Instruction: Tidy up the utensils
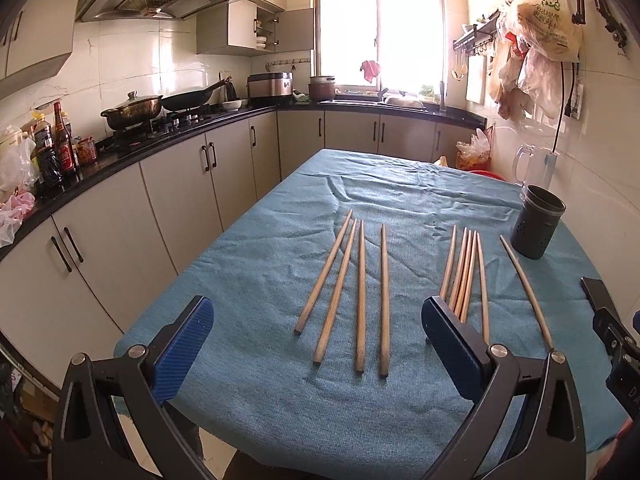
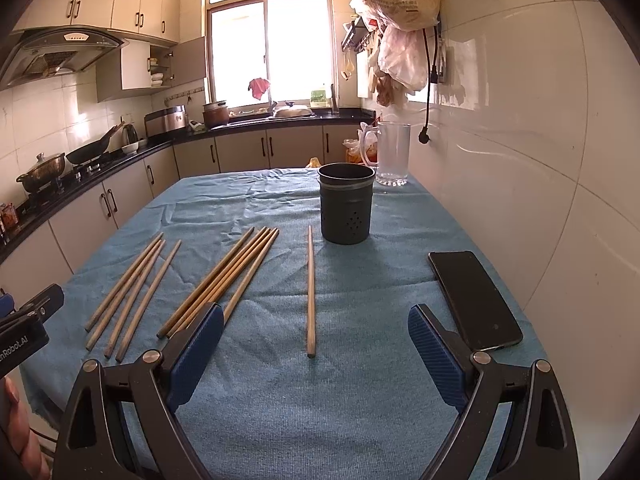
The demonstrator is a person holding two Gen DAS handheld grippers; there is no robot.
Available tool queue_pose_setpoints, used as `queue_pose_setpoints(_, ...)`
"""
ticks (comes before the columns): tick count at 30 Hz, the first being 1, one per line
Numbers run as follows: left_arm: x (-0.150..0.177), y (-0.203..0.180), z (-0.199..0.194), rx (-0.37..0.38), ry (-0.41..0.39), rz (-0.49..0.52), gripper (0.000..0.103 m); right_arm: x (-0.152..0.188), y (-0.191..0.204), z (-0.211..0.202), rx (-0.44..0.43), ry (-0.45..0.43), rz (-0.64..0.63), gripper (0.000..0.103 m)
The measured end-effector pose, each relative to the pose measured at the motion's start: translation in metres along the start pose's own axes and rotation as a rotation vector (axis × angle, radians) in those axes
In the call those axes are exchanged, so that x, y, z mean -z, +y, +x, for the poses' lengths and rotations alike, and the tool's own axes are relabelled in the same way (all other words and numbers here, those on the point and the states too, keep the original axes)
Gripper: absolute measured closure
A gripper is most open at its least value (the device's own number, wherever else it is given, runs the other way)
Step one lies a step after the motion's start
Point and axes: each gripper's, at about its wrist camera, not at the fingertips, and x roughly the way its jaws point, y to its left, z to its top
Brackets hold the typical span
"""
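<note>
Both jaws gaped wide, empty: left gripper point(image 1: 318, 334) over four loose chopsticks point(image 1: 360, 296), right gripper point(image 2: 316, 340) framing a lone chopstick point(image 2: 310, 292). Another bundle point(image 2: 224, 280) lay between; dark holder point(image 2: 346, 204) stood beyond, phone point(image 2: 474, 300) right.

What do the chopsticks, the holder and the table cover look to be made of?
Chopsticks: wood or bamboo, matte tan, darker at the ends. Holder: probably dark metal, maybe plastic; dull sheen, punched holes. Cover: blue woven cloth, wrinkled, towel-like texture.
</note>
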Motion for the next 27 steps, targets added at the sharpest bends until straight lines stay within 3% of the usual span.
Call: queue_pose_setpoints(27, 0.004, -0.001, 0.0032, 0.004, 0.014, 0.005, 0.0, 0.0026, -0.001, 0.0065, -0.005, 0.028, 0.005, 0.007)
